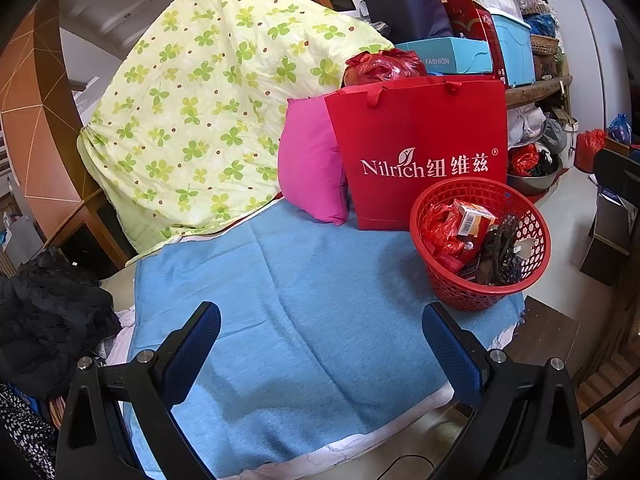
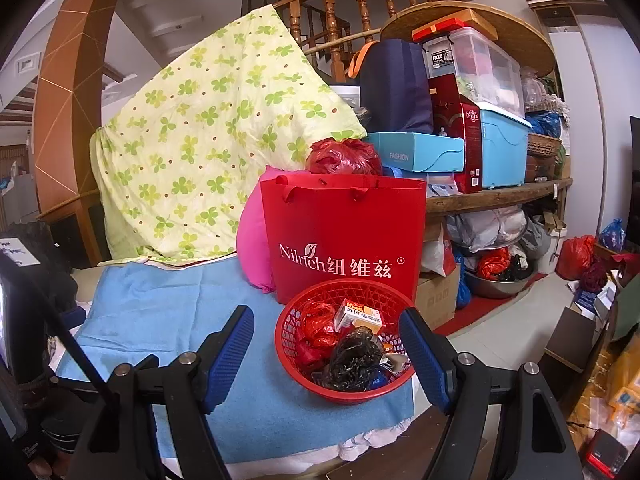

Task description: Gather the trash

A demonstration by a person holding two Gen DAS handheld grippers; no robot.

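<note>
Blue ribbed pads line the black fingers of both grippers, and both pairs stand spread wide with nothing between them. The left gripper [image 1: 320, 344] hangs over a light blue fleece blanket [image 1: 304, 288] that covers the counter, its fingers apart above bare cloth. The right gripper [image 2: 326, 350] points at a round red plastic mesh basket [image 2: 298, 354] standing on the same blanket near its right edge; in the right wrist view the basket shows between the spread fingers but lies beyond them, untouched.

Inside the basket sit the collected scraps: a crumpled red plastic wrapper [image 2: 318, 322], a small orange and white cardboard box [image 2: 360, 316] and a wad of black plastic film [image 2: 354, 356].

Just behind the basket, touching or nearly touching its rim, stands an upright red paper shopping bag [image 2: 344, 236] with white lettering and ribbon handles. A bright pink cushion [image 2: 252, 248] leans beside the bag on its left, and a knotted red plastic bag [image 2: 344, 156] shows above the bag's top edge. Further left, a pale yellow quilt with green clover print [image 2: 208, 148] hangs draped over a wooden stair railing [image 2: 332, 12]. To the right, a wooden shelf [image 2: 496, 194] carries blue boxes and clear storage tubs.
</note>
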